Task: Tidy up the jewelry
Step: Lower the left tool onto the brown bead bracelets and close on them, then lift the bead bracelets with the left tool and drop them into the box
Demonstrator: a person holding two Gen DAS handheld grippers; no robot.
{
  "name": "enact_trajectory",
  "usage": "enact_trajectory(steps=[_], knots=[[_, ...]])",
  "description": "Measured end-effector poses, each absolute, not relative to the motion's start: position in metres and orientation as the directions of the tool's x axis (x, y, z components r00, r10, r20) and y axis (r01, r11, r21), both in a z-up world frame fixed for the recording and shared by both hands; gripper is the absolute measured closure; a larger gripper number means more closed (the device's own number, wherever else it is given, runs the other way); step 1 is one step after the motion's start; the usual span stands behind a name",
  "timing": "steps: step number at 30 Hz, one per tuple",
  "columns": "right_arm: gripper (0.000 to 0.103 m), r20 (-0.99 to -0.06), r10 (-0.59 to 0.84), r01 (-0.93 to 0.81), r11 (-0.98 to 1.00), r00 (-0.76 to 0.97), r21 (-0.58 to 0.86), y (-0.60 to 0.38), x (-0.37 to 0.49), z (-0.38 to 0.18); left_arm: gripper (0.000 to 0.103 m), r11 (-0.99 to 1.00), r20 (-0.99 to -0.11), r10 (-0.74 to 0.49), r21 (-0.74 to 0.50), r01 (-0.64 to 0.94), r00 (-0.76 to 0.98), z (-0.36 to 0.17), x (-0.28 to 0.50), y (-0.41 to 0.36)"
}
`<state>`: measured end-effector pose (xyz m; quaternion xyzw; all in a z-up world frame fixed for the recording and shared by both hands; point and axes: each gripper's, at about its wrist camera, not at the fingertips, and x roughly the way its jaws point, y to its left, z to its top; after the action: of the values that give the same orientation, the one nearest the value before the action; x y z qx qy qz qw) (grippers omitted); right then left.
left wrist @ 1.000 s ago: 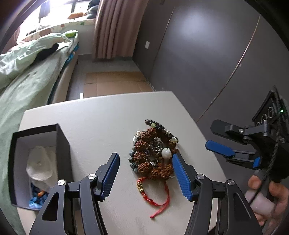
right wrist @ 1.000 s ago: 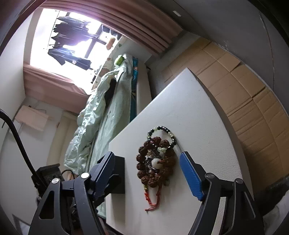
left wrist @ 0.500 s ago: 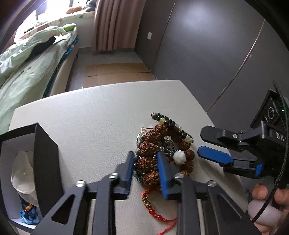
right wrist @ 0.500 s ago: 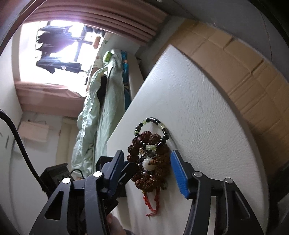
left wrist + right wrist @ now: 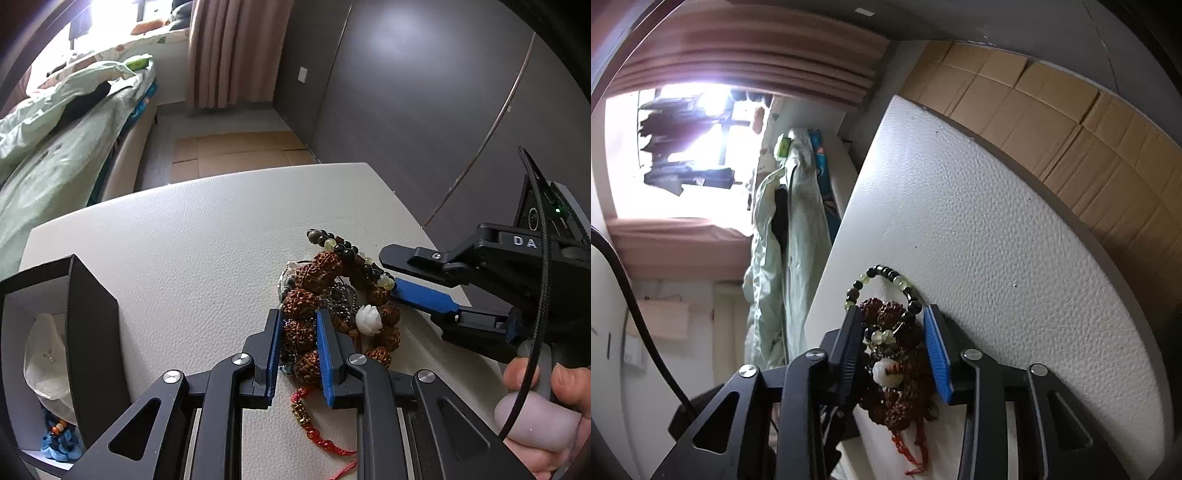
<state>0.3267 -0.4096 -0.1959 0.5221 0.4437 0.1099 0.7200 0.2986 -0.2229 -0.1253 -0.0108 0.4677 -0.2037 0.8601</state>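
Note:
A pile of jewelry lies on the white table (image 5: 184,236): a brown rudraksha bead bracelet (image 5: 306,299) with a white flower bead (image 5: 369,319), a dark and yellow-green bead bracelet (image 5: 347,251), a metal chain, and a red cord bracelet (image 5: 314,428). My left gripper (image 5: 298,325) is shut on the brown beads at the pile's left side. My right gripper (image 5: 892,332) straddles the pile from the right, jaws partly closed around the brown and dark beads (image 5: 886,277); its blue finger (image 5: 424,295) touches the pile.
An open black box (image 5: 88,325) with white tissue and blue-beaded jewelry (image 5: 59,439) stands at the table's left. A bed with green bedding (image 5: 55,147) lies beyond, cardboard (image 5: 236,151) covers the floor, and a dark wardrobe stands at the right.
My left gripper moved forward and closed on the brown beads. My right gripper came in toward the pile and narrowed its jaws around it.

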Motion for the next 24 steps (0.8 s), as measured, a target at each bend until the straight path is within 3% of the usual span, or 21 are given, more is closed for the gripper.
enact_trajectory(steps=[8, 10, 12, 24], knots=[[0.076, -0.549, 0.609, 0.33, 0.441, 0.573, 0.834, -0.408, 0.334, -0.196, 0.084, 0.907, -0.788, -0.369, -0.187, 0.378, 0.494, -0.117, 0.294, -0.229], [0.09, -0.567, 0.602, 0.331, 0.464, 0.562, 0.822, -0.407, 0.335, -0.197, 0.084, 0.907, -0.782, -0.367, -0.183, 0.379, 0.503, -0.112, 0.293, -0.227], [0.093, -0.563, 0.609, 0.331, 0.459, 0.558, 0.825, -0.407, 0.336, -0.2, 0.084, 0.908, -0.772, -0.376, -0.196, 0.37, 0.512, -0.106, 0.292, -0.223], [0.093, -0.408, 0.653, 0.113, 0.444, 0.638, 0.889, -0.394, 0.322, -0.152, 0.084, 0.901, -0.691, -0.41, -0.207, 0.38, 0.596, -0.045, 0.275, -0.205]])
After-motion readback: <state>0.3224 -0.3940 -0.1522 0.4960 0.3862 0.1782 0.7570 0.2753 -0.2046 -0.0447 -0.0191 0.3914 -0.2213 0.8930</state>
